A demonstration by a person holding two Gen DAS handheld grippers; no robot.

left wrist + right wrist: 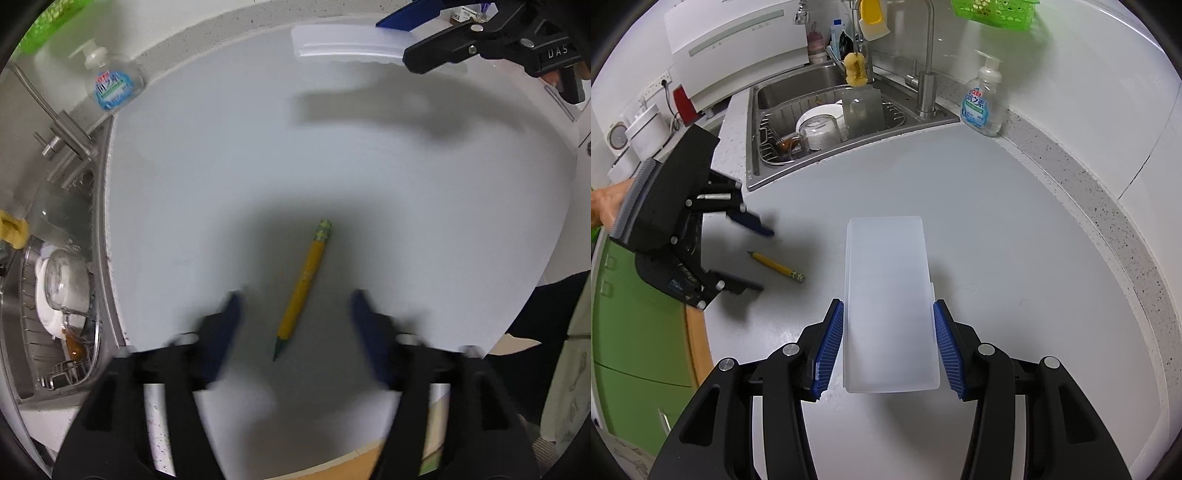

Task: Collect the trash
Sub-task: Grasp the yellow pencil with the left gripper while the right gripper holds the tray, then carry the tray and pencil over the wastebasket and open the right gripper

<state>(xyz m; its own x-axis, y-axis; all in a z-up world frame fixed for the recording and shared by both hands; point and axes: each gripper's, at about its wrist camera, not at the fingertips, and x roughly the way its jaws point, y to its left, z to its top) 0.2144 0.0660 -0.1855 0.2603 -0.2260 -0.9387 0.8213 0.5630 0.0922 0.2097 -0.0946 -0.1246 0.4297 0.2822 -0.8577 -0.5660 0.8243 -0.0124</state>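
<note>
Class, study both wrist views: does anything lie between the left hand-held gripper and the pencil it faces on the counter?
Nothing visible does. The left hand-held gripper is open, its fingers either side of the yellow pencil with only bare counter between. The translucent container sits apart, between the right hand-held gripper's fingers.

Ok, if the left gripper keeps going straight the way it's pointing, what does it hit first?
Most likely the yellow pencil, lying on the counter between the open fingers of the left gripper. Height above the counter is unclear.
</note>
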